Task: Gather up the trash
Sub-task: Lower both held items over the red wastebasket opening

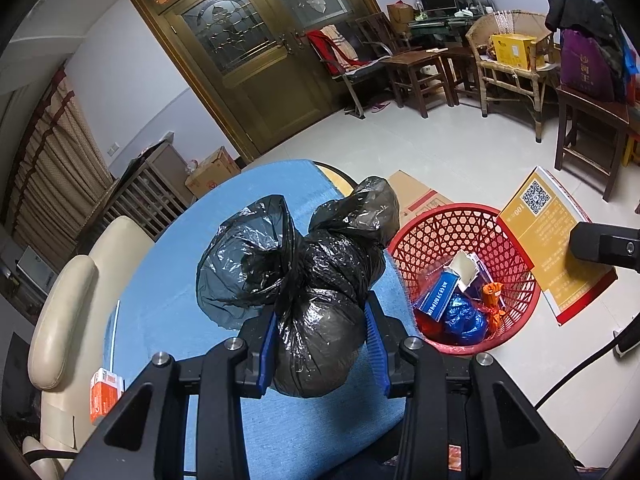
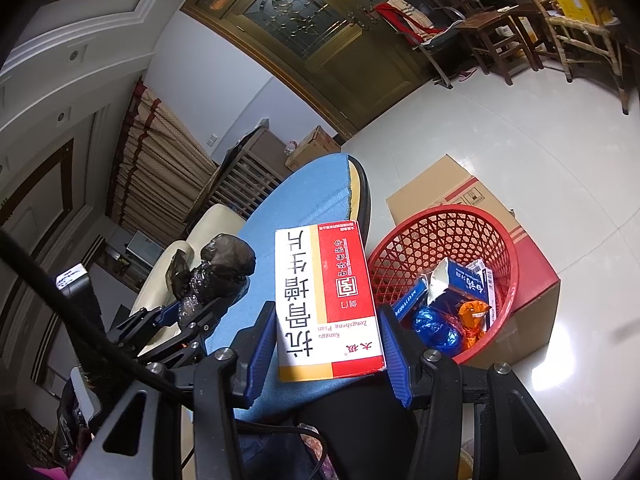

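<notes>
My left gripper (image 1: 322, 350) is shut on a knotted black plastic trash bag (image 1: 308, 280), held above the blue table (image 1: 168, 312); the bag also shows in the right wrist view (image 2: 216, 272). My right gripper (image 2: 326, 350) is shut on a red and white medicine box (image 2: 326, 300) over the table edge. A red mesh basket (image 1: 440, 236) on the floor to the right holds blue, orange and white wrappers and boxes; it also shows in the right wrist view (image 2: 416, 236).
A small orange and white box (image 1: 105, 396) lies on the table's left edge. A cream chair (image 1: 64, 320) stands left of the table. A cardboard box (image 2: 440, 188) sits behind the basket, a yellow box (image 1: 548, 240) beside it. Wooden chairs (image 1: 416, 76) line the far wall.
</notes>
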Available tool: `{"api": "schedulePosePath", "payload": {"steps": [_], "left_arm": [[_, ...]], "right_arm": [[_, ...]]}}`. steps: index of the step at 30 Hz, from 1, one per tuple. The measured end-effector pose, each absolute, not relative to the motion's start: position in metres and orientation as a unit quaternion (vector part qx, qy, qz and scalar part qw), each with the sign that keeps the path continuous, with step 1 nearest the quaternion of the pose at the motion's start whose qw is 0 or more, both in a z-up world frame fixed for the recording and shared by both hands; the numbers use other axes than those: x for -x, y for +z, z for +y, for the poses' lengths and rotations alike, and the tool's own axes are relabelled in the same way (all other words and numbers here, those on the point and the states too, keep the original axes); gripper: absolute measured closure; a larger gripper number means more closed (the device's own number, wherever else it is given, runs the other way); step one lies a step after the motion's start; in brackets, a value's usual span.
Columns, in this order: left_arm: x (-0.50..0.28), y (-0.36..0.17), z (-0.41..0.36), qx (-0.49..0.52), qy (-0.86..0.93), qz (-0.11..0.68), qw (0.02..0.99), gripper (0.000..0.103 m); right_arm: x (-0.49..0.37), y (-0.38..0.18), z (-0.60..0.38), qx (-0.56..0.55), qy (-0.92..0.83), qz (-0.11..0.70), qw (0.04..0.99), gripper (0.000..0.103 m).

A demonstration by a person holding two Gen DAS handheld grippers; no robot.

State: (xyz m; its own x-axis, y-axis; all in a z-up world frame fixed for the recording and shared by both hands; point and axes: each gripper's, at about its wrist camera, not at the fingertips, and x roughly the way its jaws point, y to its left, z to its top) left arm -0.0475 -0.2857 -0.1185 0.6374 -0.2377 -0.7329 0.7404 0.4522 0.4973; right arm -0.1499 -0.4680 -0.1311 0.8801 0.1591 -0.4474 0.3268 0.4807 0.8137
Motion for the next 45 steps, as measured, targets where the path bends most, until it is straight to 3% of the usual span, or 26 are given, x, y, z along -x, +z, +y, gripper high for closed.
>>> {"api": "schedulePosePath", "payload": {"steps": [45], "left_arm": [[0.031, -0.162, -0.312, -0.442, -0.354, 0.342, 0.75, 0.062]], "right_arm": [[0.155, -0.164, -0.495, -0.54, -0.1, 0.255, 0.796, 0.05]]}}
